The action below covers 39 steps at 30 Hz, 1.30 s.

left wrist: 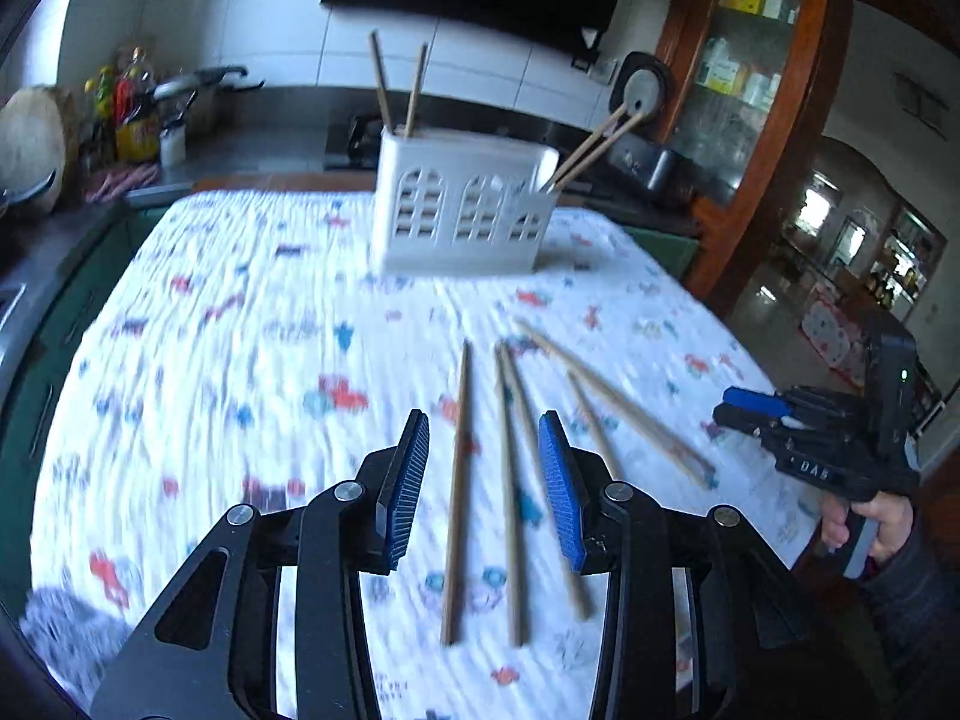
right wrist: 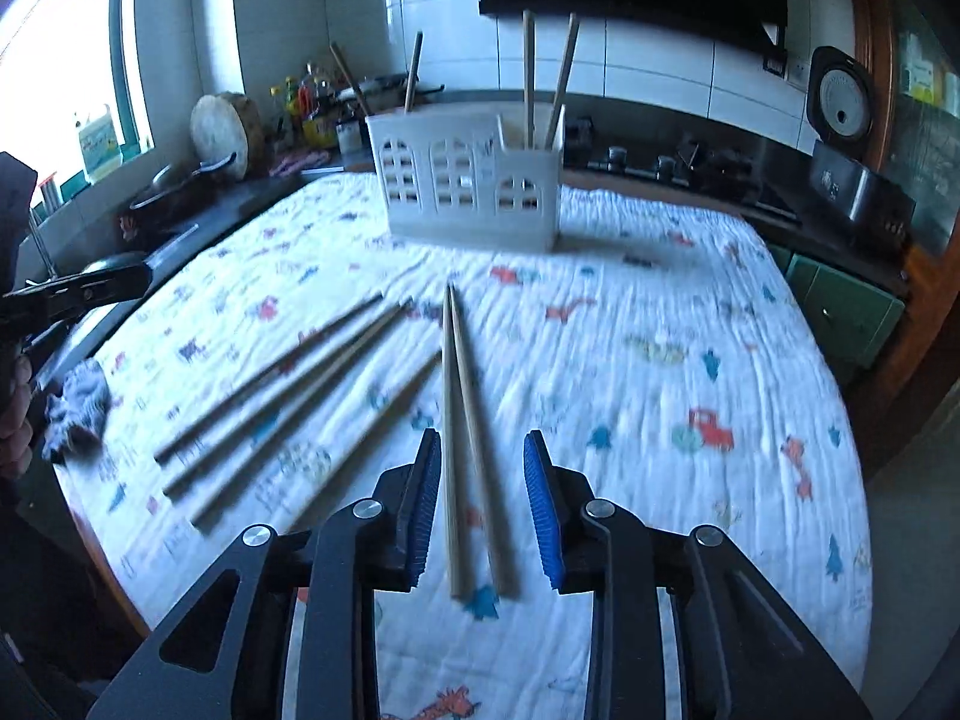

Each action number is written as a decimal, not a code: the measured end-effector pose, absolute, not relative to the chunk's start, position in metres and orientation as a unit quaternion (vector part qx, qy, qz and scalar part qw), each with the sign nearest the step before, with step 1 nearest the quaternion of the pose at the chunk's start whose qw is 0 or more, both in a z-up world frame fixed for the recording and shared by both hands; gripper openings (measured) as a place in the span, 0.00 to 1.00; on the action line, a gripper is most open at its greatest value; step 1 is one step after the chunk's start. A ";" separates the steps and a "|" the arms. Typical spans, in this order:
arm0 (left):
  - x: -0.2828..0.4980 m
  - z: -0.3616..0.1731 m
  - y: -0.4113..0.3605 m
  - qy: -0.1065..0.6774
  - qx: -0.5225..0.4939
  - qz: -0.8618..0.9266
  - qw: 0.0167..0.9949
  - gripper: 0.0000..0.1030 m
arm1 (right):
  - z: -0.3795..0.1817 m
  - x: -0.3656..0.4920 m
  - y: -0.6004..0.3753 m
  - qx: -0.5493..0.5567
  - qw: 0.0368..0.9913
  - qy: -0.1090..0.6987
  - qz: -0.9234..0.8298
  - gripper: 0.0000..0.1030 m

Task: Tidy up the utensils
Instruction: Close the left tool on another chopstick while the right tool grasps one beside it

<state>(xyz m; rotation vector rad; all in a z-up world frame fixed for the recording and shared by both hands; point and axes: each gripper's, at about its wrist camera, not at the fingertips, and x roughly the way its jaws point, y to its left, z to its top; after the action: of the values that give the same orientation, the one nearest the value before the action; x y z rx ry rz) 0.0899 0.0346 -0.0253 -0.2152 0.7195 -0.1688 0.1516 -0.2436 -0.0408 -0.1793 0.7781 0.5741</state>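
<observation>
**Both grippers part-open above loose chopsticks**

Your left gripper (left wrist: pixel 483 438) has its blue ribbed pads apart with nothing clamped; in its own view two chopsticks (left wrist: pixel 457 492) lie on the cloth below, framed by the gap, and a third crosses under the right-hand pad. Your right gripper (right wrist: pixel 482 456) stands likewise, jaws apart and empty, over a pale pair of chopsticks (right wrist: pixel 462 420) whose tips meet at the far end and whose butts spread towards you. Whether either gripper touches the sticks, the pictures do not settle.

All the loose sticks run lengthwise away from you, towards the holder. From the right wrist, three darker ones (right wrist: pixel 282 402) fan out to the left, slanting up to the right. They are slim wooden rods, tapered, blurred by motion.

They rest on a quilted white tablecloth (right wrist: pixel 660 324) printed with small coloured animals and cars. At its far edge stands the white utensil holder (left wrist: pixel 462 204), a boxy plastic caddy with arched window cut-outs. Two chopsticks (left wrist: pixel 396 84) stand nearly upright in its left compartment and two more lean out at its right end.

A crumpled grey cloth (right wrist: pixel 78 408) lies at the table's left edge.
</observation>
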 end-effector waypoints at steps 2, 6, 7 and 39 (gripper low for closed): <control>0.085 -0.041 0.036 0.367 -0.109 -0.079 0.920 0.35 | -0.054 0.149 -0.245 -0.087 0.879 0.383 0.272 0.26; 0.079 -0.064 0.034 0.386 -0.111 -0.083 0.912 0.35 | -0.071 0.148 -0.245 -0.092 0.874 0.397 0.265 0.25; 0.080 -0.068 0.031 0.390 -0.105 -0.082 0.911 0.35 | -0.072 0.150 -0.246 -0.091 0.872 0.400 0.266 0.25; 0.097 -0.109 0.011 0.425 -0.054 -0.046 0.903 0.07 | -0.092 0.158 -0.236 -0.136 0.865 0.410 0.255 0.09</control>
<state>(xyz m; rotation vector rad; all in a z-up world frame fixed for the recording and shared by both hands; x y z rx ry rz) 0.0965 0.0110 -0.1088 -0.1123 0.8780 -0.0947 0.1577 -0.2360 -0.0916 -0.2840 0.8582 0.5339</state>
